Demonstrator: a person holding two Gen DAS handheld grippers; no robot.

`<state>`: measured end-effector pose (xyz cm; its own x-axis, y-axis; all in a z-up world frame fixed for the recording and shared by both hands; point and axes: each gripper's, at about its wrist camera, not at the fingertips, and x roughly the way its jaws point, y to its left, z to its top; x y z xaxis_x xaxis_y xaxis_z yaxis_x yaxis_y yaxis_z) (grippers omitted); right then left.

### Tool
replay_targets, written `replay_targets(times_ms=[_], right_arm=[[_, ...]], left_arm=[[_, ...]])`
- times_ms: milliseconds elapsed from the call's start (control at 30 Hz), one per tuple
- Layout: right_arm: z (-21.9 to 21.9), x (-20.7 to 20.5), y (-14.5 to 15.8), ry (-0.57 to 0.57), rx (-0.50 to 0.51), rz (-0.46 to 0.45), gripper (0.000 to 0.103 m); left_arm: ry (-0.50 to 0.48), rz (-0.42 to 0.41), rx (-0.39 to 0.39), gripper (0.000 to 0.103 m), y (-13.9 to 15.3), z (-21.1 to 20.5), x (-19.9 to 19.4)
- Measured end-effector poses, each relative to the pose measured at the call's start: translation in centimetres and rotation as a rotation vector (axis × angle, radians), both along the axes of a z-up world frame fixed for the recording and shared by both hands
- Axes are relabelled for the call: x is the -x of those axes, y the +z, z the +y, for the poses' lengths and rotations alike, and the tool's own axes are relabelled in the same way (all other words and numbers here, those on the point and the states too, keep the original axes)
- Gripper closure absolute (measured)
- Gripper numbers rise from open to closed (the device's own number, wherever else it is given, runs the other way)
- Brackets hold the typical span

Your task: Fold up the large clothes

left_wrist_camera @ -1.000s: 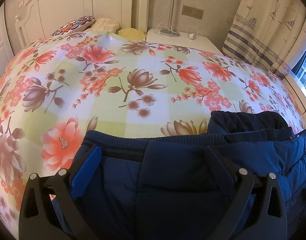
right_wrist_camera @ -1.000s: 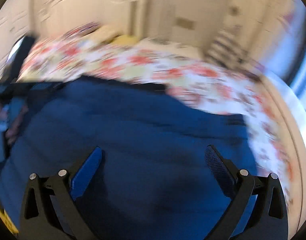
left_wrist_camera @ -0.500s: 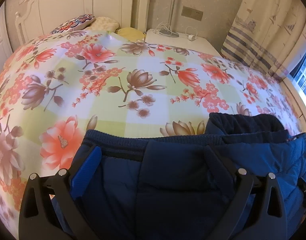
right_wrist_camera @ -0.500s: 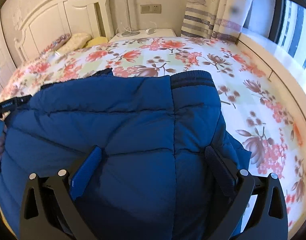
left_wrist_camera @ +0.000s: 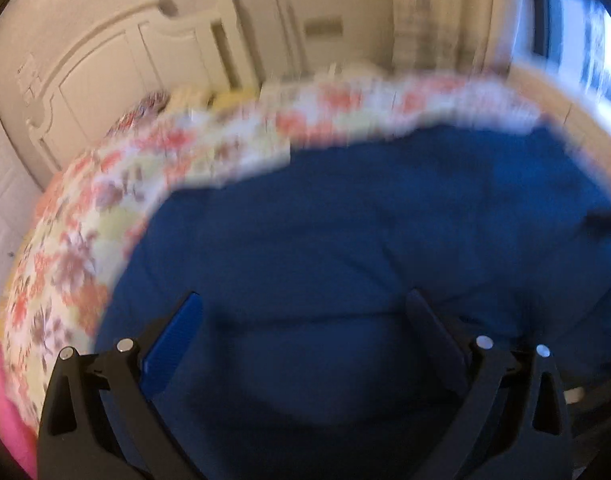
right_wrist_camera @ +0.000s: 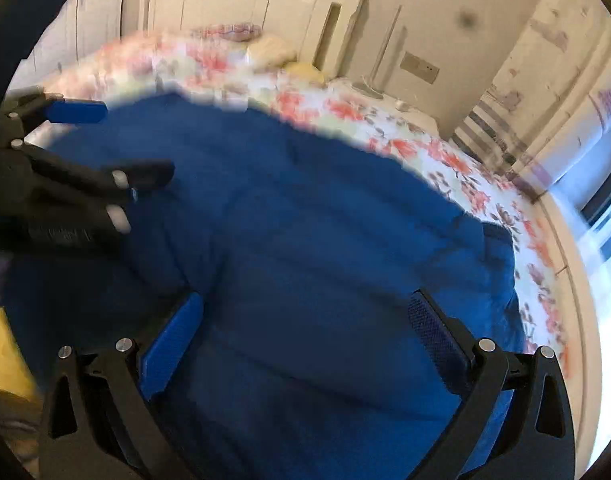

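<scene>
The blue padded jacket lies spread over the near side of the floral bed; it looks soft, bulky and light, best pinched at a hem or edge; the left gripper has its fingers apart above it, as does the right gripper; only the right view shows the other gripper at left and the sharper far bedside.
</scene>
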<state>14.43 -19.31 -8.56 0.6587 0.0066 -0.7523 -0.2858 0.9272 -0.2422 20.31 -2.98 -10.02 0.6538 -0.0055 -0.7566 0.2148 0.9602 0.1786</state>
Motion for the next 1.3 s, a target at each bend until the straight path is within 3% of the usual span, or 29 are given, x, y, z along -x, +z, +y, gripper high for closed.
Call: replay_targets(times_ms=[67,200,367,467,567,633,767,833,933,1000,1067,1133,1233,1300], right_arm=[[-1.0,-0.5,-0.3,-0.002,-0.062,0.032,0.004],[-1.2,-0.1,0.3,-0.006,-0.035,0.020,0.005],[-5.4,1.5,1.7,-0.105,-0.062,-0.036,0.005],[-10.0,2.3,0.7,-0.183,-0.123,-0.021,0.005],[-13.1,2.9,-0.8,-0.201,-0.274,-0.001,0.004],[-13.0,2.9,-1.0,-0.204,-0.266,-0.006,0.004],[-12.2,2.9,-0.5,-0.233,-0.205,-0.013,0.005],[-11.3,4.1,0.6,-0.240,-0.176,-0.064,0.005],[-8.6,6.2,1.9,-0.109,-0.208,-0.128,0.005],[-6.6,7.3,2.0,-0.017,-0.197,-0.146,0.005],[-4.5,7.8,1.0,0.057,-0.162,-0.130,0.005],[-2.6,7.7,-1.2,0.078,-0.102,-0.113,0.005],[-3.2,7.3,-2.4,0.068,-0.125,-0.121,0.004],[-3.7,7.1,-2.0,0.074,-0.131,-0.101,0.005]], left_arm=[[0.007,-0.005,0.040,0.002,-0.4,0.6,0.2],[-0.010,-0.022,0.054,0.002,0.2,1.7,1.0],[0.096,-0.075,0.080,0.002,0.9,7.5,3.7],[0.160,-0.074,0.084,0.002,0.2,11.1,4.6],[0.165,-0.026,0.216,0.002,-1.0,14.2,4.9],[0.170,-0.004,0.256,0.002,-1.2,14.8,4.6],[0.208,-0.023,0.187,0.002,-0.6,13.9,4.9],[0.223,-0.069,0.171,0.008,0.3,13.3,6.0],[0.179,-0.165,0.165,0.008,2.2,11.9,8.4],[0.137,-0.177,0.162,0.007,2.8,10.7,9.2],[0.046,-0.198,0.184,0.007,3.1,9.0,10.2],[0.031,-0.258,0.112,0.005,2.9,7.3,11.1],[0.030,-0.215,-0.053,0.002,0.5,5.4,9.8],[0.020,-0.169,0.026,0.002,-0.8,6.5,9.1]])
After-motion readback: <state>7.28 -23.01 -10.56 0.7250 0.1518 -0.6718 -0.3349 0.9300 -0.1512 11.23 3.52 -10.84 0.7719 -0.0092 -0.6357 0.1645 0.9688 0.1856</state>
